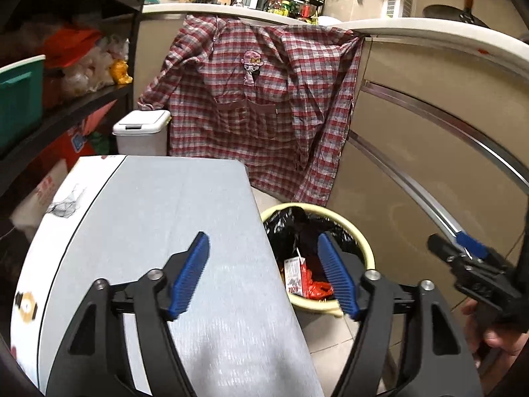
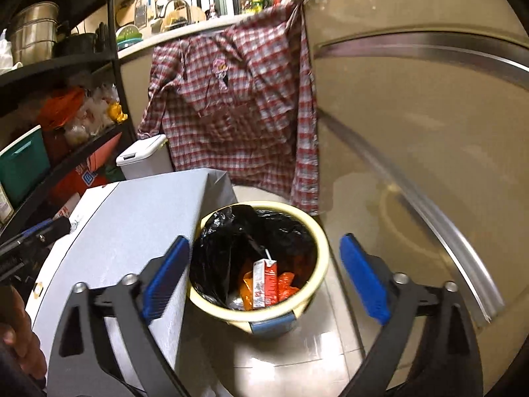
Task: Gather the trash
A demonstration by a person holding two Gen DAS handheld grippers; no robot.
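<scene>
Yellow bin (image 1: 363,241) with a black bag sits on the floor beside the grey desk (image 1: 185,218); the left tool (image 1: 264,274) is wide open and holds nothing. From the right side, the right tool (image 2: 264,278) is wide open and empty too, above the carton (image 2: 264,284) and orange wrappers (image 2: 284,284) in the bin. To do it well, I think it should go straight down and pinch the bag's edge, not the rim.

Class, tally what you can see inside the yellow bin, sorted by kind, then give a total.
Black bin liner: 1
Drink carton with straw: 1
Orange wrappers: at least 1, exact number unclear
Silvery wrapper: 1
Total: at least 4 things in the yellow bin
</scene>
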